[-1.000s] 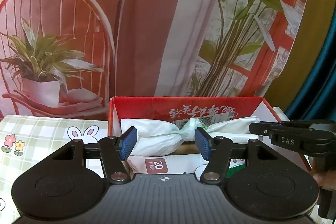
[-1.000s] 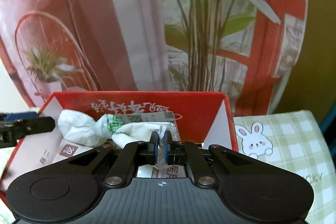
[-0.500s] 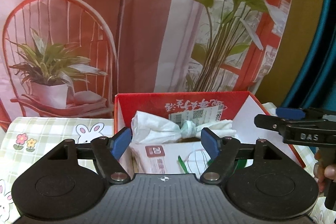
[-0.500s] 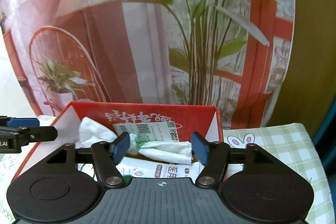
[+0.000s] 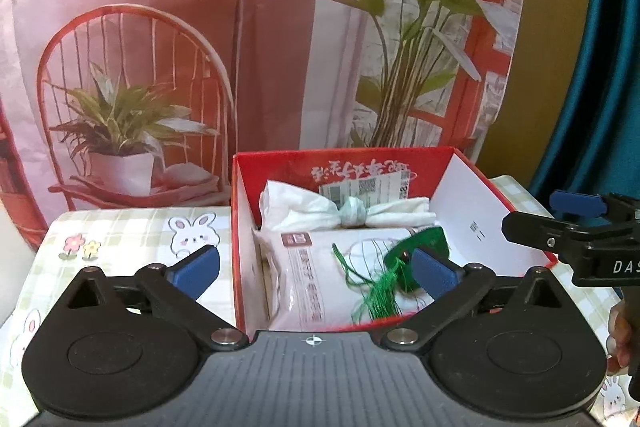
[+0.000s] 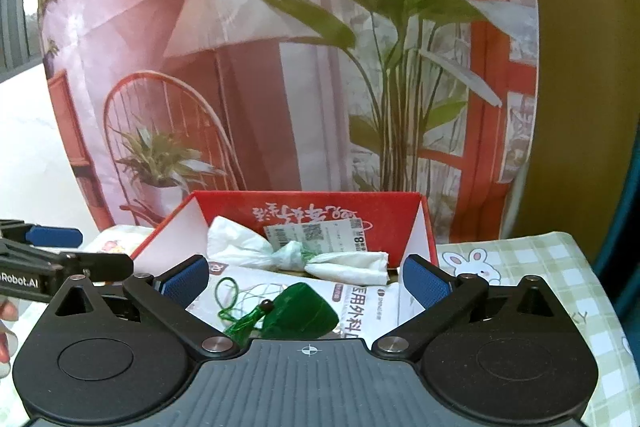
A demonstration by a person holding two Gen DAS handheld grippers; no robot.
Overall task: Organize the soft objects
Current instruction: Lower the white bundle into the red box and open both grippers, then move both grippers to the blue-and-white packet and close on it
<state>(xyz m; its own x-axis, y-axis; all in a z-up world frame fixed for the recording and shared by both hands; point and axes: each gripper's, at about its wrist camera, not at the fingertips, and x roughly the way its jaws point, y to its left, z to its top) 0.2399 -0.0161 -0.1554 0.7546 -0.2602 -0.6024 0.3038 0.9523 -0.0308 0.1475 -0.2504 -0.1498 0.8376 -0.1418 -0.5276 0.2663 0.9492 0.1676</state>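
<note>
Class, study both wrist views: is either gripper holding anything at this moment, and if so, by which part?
Nothing is held. The left gripper and right gripper are both opening, jaws wide and bare; the knotted white bag and green pouch lie free in the red box.

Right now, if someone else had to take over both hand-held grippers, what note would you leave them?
Left hand-held gripper: jaws opening, nothing between the pads, in front of the red box.
Right hand-held gripper: jaws also opening, empty, at the same box.
In the box: a knotted white plastic bag at the back, a white mask pack lying flat, and a green tasselled pouch on top of the pack.
Done: these three soft things sit in the box.
Left: no other loose soft items show on the bunny tablecloth in these views; check outside them.
</note>
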